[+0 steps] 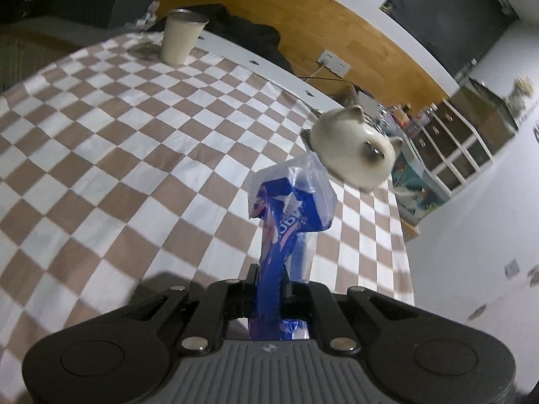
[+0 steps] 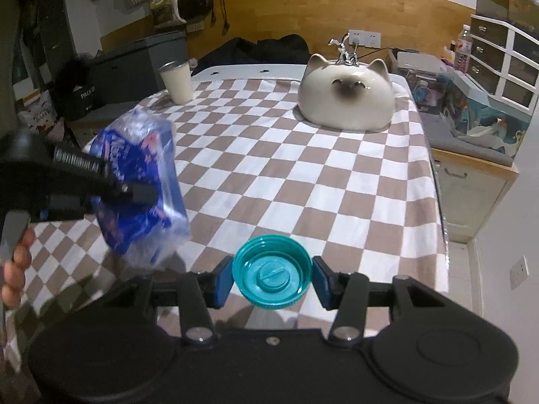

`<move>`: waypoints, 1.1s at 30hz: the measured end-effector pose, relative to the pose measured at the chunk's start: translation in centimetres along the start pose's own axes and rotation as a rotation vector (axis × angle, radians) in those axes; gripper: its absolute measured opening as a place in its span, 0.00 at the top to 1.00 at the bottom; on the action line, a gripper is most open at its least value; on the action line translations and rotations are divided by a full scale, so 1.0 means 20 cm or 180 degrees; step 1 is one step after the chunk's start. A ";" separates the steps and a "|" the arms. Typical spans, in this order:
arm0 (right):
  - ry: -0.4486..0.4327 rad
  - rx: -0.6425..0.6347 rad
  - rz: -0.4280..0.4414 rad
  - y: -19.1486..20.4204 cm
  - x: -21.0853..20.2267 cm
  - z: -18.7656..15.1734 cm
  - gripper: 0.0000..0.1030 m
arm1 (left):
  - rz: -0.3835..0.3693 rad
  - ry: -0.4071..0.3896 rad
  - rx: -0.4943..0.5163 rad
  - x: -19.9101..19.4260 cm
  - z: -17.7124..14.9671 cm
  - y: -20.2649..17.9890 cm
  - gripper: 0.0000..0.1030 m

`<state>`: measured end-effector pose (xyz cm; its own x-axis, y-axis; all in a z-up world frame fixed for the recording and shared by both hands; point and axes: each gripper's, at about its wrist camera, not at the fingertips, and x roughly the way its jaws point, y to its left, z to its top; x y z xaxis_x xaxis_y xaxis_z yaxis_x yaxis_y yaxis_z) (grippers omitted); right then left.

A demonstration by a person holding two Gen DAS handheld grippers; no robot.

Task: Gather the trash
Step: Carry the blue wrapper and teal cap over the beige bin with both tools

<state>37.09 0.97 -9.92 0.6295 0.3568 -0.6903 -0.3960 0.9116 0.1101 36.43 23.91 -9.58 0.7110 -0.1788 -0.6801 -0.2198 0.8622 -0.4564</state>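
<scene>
Fingers on my left gripper (image 1: 269, 289) are pressing tight together on a blue plastic wrapper (image 1: 286, 208), pinching it thin where it is passing between them. Its crumpled clear-and-blue end is sticking up past the tips, lifted off the checkered cloth (image 1: 134, 134). From the right wrist view I am seeing the same wrapper (image 2: 141, 181) hanging as a bulky blue pack from that left gripper (image 2: 134, 195), above the near left part of the cloth, with a hand (image 2: 17, 269) gripping the handle at the frame's edge.

On my right gripper (image 2: 273, 277) the blue-padded fingers (image 2: 222, 279) are standing about halfway apart, clamping a teal bottle cap (image 2: 272, 276) by its ribbed rim on both sides. The cap is facing hollow side up, held over the near edge of the cloth-covered desk (image 2: 421, 202).

Farther back on the cloth I am seeing a cream cat-shaped ceramic piece (image 2: 347, 97) to the right and a pale cup (image 2: 178, 82) to the left, both well apart from what I am holding.
</scene>
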 end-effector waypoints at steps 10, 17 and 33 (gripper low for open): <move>-0.0097 0.0065 -0.0045 -0.01 -0.24 -0.04 0.52 | 0.0168 -0.0079 0.0409 -0.26 -0.20 -0.06 0.91; -0.0153 0.0112 -0.0011 -0.01 -0.39 -0.09 0.52 | 0.0331 -0.0152 0.0650 -0.43 -0.30 -0.10 0.90; -0.0159 0.0104 -0.0172 -0.01 -0.66 -0.21 0.52 | 0.0387 -0.0114 0.0885 -0.64 -0.50 -0.20 0.90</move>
<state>26.06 -4.73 -3.94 0.6822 0.3159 -0.6594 -0.3391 0.9357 0.0974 21.47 18.05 -4.75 0.7148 -0.0537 -0.6973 -0.1169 0.9738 -0.1949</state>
